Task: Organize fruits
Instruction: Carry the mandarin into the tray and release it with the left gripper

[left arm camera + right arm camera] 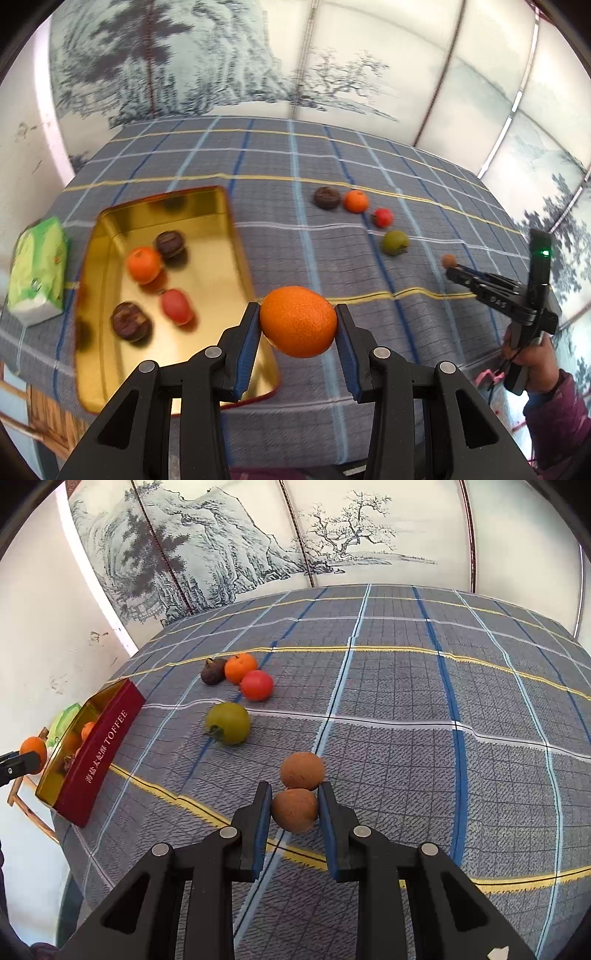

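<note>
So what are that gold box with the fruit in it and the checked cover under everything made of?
The gold rectangular box looks like thin metal, probably tin: its glossy inside mirrors the fruit, and its dark red outer wall is printed TOFFEE. The grey checked table cover looks like woven cloth: matte, with a fine thread texture and soft ripples in its stripes.

Bright even daylight; left view motion-blurred, right view sharp; fisheye edges curved, corners dark.
</note>
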`<action>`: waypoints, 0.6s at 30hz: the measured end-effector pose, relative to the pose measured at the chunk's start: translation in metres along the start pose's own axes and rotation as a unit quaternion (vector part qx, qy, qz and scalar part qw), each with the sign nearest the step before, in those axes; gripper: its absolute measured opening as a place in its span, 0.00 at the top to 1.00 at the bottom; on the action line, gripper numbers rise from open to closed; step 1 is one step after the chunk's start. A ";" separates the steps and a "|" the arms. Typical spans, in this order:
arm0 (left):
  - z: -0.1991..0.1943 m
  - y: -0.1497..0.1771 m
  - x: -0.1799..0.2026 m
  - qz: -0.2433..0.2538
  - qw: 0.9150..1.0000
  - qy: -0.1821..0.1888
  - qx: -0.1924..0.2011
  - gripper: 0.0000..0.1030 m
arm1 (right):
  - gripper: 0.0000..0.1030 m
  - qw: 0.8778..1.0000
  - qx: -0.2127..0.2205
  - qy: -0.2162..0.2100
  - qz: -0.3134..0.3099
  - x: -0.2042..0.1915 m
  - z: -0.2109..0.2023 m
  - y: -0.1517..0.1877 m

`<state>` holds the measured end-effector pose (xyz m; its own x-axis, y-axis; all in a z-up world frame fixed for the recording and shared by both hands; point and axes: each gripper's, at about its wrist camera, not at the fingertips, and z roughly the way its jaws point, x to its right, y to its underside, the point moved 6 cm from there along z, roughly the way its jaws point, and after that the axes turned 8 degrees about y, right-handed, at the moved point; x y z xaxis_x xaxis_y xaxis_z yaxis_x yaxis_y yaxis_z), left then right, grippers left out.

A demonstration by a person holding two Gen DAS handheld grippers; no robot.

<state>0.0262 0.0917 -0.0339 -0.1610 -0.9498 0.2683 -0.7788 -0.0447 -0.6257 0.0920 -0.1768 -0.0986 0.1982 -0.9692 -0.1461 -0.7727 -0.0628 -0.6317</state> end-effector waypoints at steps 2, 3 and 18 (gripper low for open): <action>-0.007 0.006 -0.016 -0.013 1.000 -0.012 0.001 0.61 | 0.77 1.000 0.001 0.000 0.000 -0.001 -0.002 0.000; -0.010 0.008 -0.023 -0.018 1.000 -0.017 0.001 0.61 | 0.77 1.000 0.001 0.000 0.000 -0.002 -0.003 0.000; -0.012 0.009 -0.084 -0.050 0.997 -0.054 0.010 0.61 | 0.77 1.000 0.008 0.001 -0.006 -0.007 -0.014 -0.004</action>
<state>0.0252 0.1744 -0.0527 -0.0157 -0.9679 0.2507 -0.7751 -0.1466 -0.6146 0.0851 -0.1732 -0.0841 0.2064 -0.9690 -0.1359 -0.7597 -0.0712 -0.6463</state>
